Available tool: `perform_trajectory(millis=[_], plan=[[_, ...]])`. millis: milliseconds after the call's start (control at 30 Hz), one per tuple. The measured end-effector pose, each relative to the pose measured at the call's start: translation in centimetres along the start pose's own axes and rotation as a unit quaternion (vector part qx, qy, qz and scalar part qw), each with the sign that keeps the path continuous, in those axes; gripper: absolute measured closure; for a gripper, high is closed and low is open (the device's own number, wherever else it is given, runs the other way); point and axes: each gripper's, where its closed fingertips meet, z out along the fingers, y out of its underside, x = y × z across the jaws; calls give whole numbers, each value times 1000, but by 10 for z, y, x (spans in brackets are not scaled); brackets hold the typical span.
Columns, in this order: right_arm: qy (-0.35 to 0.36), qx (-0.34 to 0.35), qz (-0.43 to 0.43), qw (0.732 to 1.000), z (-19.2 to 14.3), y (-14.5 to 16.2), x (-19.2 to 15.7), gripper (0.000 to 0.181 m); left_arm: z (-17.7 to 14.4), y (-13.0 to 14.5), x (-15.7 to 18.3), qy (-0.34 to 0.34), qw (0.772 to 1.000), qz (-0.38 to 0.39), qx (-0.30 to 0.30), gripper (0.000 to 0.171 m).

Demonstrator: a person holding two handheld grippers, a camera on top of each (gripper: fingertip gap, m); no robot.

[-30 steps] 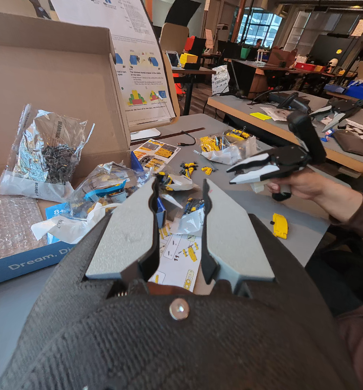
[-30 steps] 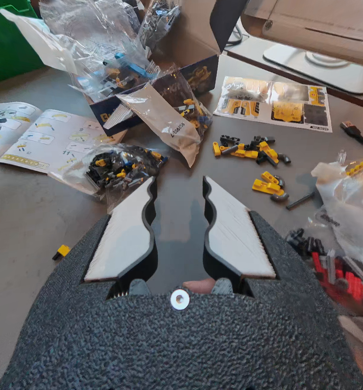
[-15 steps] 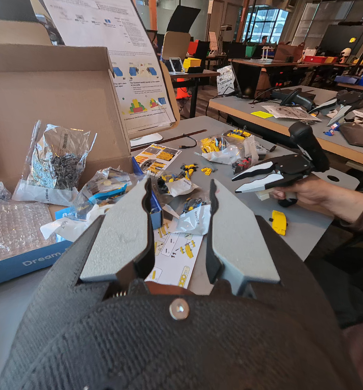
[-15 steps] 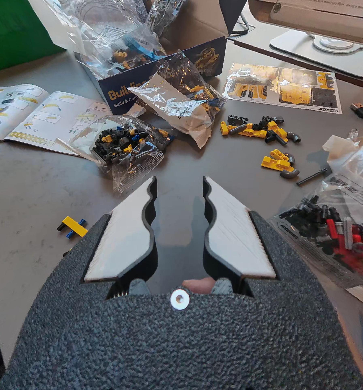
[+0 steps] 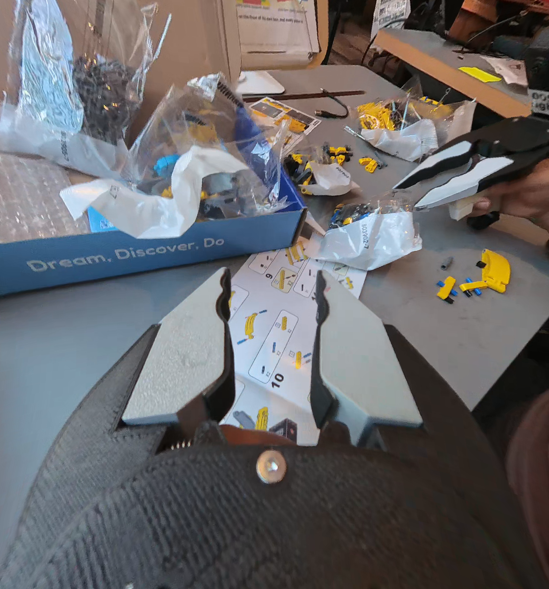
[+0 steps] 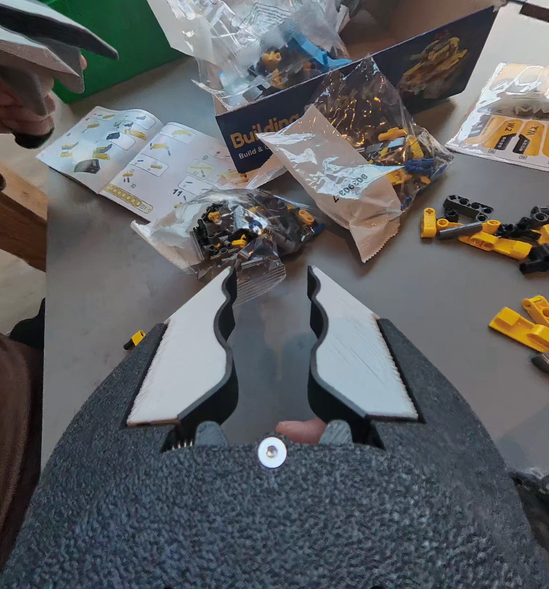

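Observation:
My left gripper [image 5: 271, 277] is open and empty, held above an open instruction booklet [image 5: 276, 344] on the grey table. It also shows at the upper left of the right wrist view [image 6: 97, 68]. My right gripper [image 6: 271, 271] is open and empty, low over the bare table just short of a clear bag of small black and yellow parts [image 6: 234, 232]. The right gripper shows at the right of the left wrist view [image 5: 407, 196], just above that same bag [image 5: 372, 236]. A second bag of parts [image 6: 356, 159] leans on the blue box [image 6: 426, 67].
The open blue box [image 5: 132, 255] holds more bags and bubble wrap. Loose yellow and black pieces [image 6: 490, 236] lie at the right. A yellow curved piece with blue pins [image 5: 486, 274] sits near the table edge. A sticker sheet [image 6: 521, 127] lies at the far right. Some 25 cm of space lies between my two pairs of fingers.
My left gripper has dropped and tilted down toward the booklet. My right gripper has moved left and closer to the bag of black and yellow parts. Both stay open.

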Motion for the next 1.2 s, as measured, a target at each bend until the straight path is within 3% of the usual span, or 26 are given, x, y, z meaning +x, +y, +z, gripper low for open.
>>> perform_trajectory(millis=[300, 500, 600, 667, 933, 1200], plan=[[-68, -26, 74, 995, 1, 16, -3, 142, 2, 27, -12, -11, 998, -16, -52, 120], [-99, -43, 108, 988, 11, 16, -20, 151, -7, 9, 4, 4, 1000, -10, -29, 121], [-98, -35, 110, 988, 17, 13, -24, 171, -11, 0, 13, 8, 1000, -4, -18, 122], [-116, -20, 128, 985, 18, 6, -31, 176, -14, -3, 18, 5, 1000, 11, -16, 122], [-40, 0, 123, 992, -4, -6, -13, 179, -23, -17, 34, 1, 999, 42, -1, 124], [26, -19, 110, 993, -23, 3, 9, 179, -21, -18, 44, 5, 998, 59, -7, 124]])
